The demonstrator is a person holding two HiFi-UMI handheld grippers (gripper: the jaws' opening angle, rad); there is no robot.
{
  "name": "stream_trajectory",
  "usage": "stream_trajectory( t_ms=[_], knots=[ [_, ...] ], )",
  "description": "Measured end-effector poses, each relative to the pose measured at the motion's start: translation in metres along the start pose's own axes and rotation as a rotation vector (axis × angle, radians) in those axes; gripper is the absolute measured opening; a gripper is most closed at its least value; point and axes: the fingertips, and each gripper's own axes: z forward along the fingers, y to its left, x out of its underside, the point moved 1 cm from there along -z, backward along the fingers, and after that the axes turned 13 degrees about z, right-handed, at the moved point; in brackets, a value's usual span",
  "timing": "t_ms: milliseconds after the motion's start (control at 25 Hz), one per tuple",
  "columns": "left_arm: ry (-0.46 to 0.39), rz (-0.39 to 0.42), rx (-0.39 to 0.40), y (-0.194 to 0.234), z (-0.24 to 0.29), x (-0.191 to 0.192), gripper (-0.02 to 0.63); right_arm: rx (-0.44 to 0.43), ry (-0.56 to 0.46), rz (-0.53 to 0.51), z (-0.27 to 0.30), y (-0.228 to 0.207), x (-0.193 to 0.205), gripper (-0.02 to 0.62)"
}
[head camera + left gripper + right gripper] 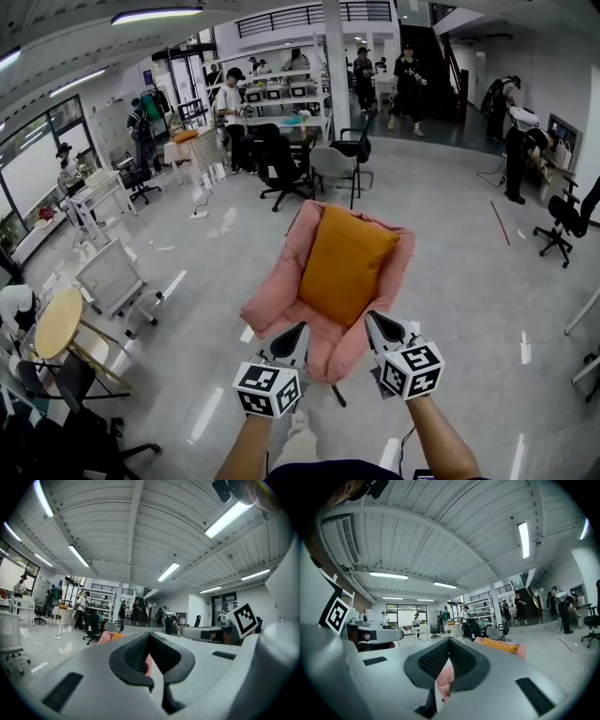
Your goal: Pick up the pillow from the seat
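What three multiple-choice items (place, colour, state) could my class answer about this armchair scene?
1. Where is the pillow? A on the floor; B on the pink armchair; C on a round table.
2. What colour is the pillow? A blue; B white; C orange.
3. How are the left gripper and right gripper? A open wide; B shut, empty; C shut on the pillow.
Key: 1 B, it leans against the armchair's back; 2 C, its cover is orange; 3 B, each gripper view shows jaw tips meeting, nothing clamped.
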Motion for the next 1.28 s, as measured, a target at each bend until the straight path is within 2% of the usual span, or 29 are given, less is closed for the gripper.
stream_trajectory(
  t_ms=[360,640,1280],
  knots=[
    [0.004,0.003,0.011,0.038,0.035,0.006,0.0,0.011,0.007,0.017,0.048,-0.016,-0.001,0.017],
    [0.009,-0.024,0.028,0.065,0.063,0.008,0.0,0.033,0.025,0.027,0.083,-0.03,-0.004,0.017],
    [0.037,-0.023,0.096,0.133,0.128,0.012,0.0,0.114,0.033,0.045,0.161,-0.053,-0.02,0.017]
  ],
)
